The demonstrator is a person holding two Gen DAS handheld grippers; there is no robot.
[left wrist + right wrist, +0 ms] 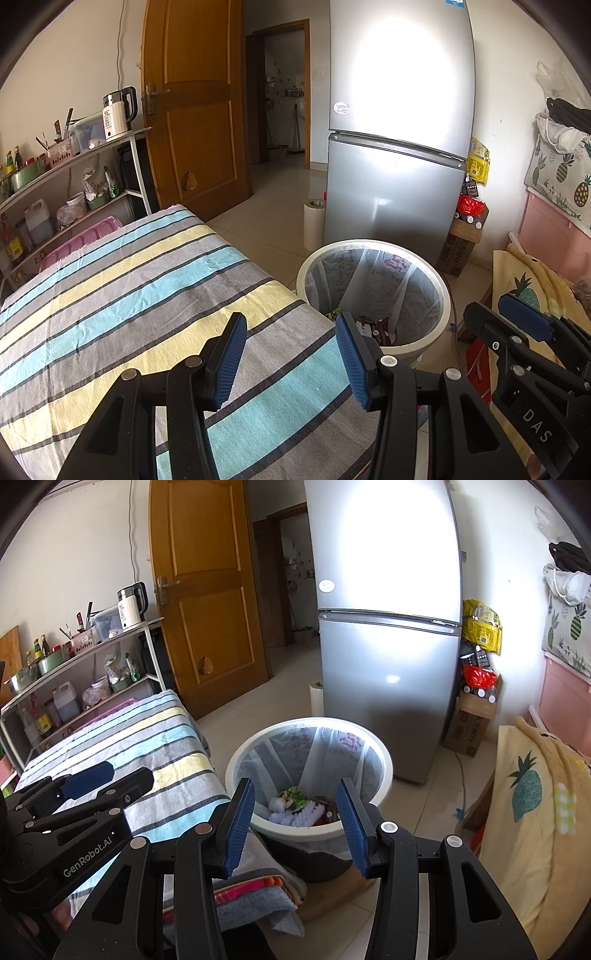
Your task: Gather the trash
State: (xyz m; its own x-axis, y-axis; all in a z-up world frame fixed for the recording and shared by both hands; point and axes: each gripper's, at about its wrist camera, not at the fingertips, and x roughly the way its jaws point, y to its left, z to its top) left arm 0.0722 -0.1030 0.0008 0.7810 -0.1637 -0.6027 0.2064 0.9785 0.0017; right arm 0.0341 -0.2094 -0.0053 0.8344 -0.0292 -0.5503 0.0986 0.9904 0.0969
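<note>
Right wrist view: right gripper (295, 823) and left gripper (291, 354), jaws apart and empty, beside the bin (258, 753) holding trash (295, 806); risk: knocking its rim.

Upright white lined bin (380, 760), trash (295, 806) inside

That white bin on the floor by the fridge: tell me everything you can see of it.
The white bin is round, looks plastic, and stands upright and uncovered on the tiled floor between the striped bed and the fridge. A thin translucent liner bag with faint printing lines the inside. Trash lies at the bottom: something green, something white and scalloped, brownish wrappers. Neither gripper touches it.
</note>
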